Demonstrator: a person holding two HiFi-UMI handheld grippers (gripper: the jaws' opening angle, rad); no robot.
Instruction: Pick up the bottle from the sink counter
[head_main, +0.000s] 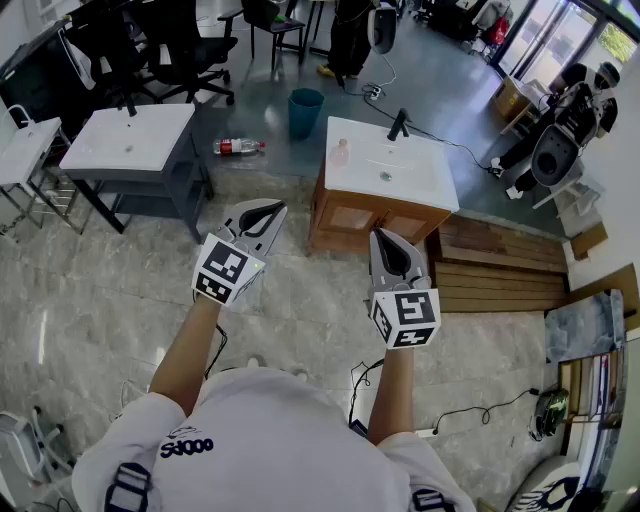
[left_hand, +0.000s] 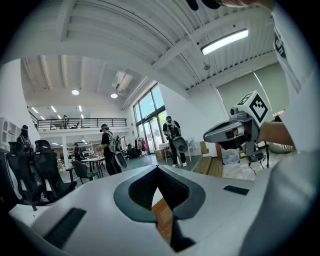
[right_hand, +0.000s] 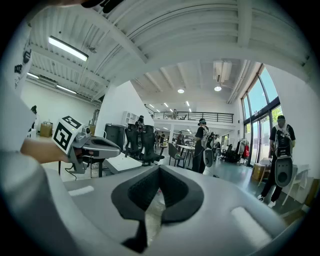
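Note:
A small pale pink bottle stands upright on the left part of the white sink counter, which tops a wooden cabinet with a black faucet. My left gripper is held in the air short of the cabinet's left corner, jaws together with nothing in them. To its right, my right gripper hangs in front of the cabinet, also shut and empty. Neither touches the bottle, and neither gripper view shows it. The left gripper view has the left gripper with the right gripper beside it.
A clear bottle with a red label lies on the floor near a blue bin. A second white sink on a grey stand is at the left. Wooden pallets lie right of the cabinet. Office chairs and several people stand farther off.

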